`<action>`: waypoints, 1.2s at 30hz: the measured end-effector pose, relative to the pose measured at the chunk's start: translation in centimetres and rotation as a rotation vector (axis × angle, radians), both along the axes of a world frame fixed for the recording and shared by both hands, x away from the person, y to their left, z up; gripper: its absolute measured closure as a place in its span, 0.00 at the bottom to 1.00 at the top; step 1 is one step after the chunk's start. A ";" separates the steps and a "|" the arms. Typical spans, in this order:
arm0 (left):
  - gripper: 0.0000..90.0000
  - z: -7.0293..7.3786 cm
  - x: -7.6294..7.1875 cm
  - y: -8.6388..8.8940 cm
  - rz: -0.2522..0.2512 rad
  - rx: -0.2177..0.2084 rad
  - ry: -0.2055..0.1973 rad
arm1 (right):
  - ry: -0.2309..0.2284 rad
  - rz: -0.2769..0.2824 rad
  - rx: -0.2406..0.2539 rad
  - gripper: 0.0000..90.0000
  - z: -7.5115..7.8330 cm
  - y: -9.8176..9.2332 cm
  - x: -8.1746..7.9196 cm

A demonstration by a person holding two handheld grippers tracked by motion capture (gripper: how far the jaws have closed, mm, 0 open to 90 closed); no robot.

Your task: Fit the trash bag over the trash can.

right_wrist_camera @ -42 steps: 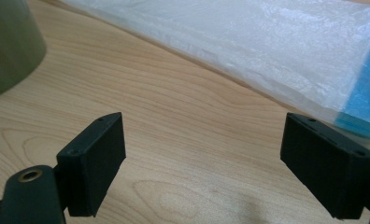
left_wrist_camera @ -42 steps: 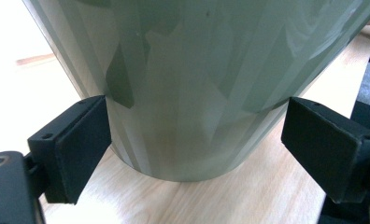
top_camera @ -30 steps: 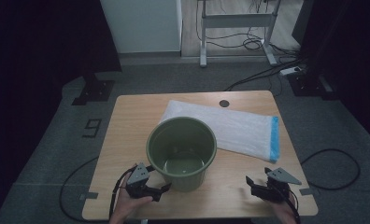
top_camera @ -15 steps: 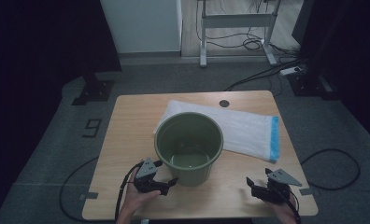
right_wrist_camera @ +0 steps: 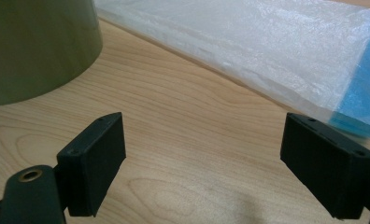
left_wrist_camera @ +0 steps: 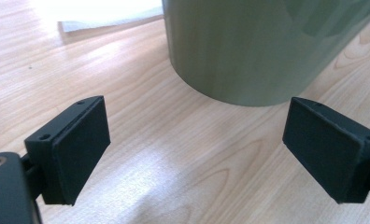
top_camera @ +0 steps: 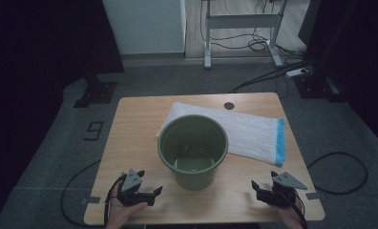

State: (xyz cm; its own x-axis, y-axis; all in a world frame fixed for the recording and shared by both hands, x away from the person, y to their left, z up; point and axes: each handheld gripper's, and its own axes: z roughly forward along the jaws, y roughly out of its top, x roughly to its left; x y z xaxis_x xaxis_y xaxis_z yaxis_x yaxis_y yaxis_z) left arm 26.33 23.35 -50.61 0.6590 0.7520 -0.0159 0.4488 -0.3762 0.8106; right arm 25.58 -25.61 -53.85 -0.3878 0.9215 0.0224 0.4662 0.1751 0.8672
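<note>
Nearest to me, my left gripper [top_camera: 138,193] rests low at the front left of the wooden table [top_camera: 130,138], its jaws wide apart and holding nothing; in the left gripper view the green bucket [left_wrist_camera: 262,46] stands just beyond the jaws, near them but not touching. This is the change: one second ago this gripper was right against the bucket's side, and now it has come back toward me, while the bucket has moved toward the middle of the table. I judge that the left gripper pushed the bucket to its new place and then let it go, so the positioning step looks finished. My right gripper [top_camera: 273,193] is at the front right, in the same spot as before, also with its jaws apart and empty. The bucket [top_camera: 193,150] now stands upright at the centre, empty as far as I can see, its far rim overlapping the folded white plastic bag [top_camera: 254,131] in the high view. This bag lies flat behind it, with a blue band at its right end. In the right gripper view the bag [right_wrist_camera: 267,56] is well ahead of the open jaws, so I think the bag is the next thing to take, probably to line the bucket.
</note>
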 end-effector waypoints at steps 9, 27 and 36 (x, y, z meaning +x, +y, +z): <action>0.08 -0.5 0.6 1.0 0.017 -0.004 0.019 | 0.002 -0.003 -0.030 0.15 0.1 0.4 2.0; 0.10 -1.5 0.5 2.0 0.060 0.011 0.059 | 0.078 0.022 -0.117 0.20 0.2 2.4 10.3; 0.10 -1.7 -0.1 2.3 0.057 0.004 0.063 | 0.158 0.071 -0.087 0.21 -0.6 3.3 13.6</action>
State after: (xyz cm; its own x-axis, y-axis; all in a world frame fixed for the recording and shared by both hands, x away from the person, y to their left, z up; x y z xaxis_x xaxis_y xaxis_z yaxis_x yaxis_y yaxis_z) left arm 26.19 25.67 -52.30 0.6129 0.7884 -0.0525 0.5196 -0.3520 0.7785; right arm 39.17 -22.29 -54.41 -0.4498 0.8931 0.0099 0.5793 0.2833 0.7643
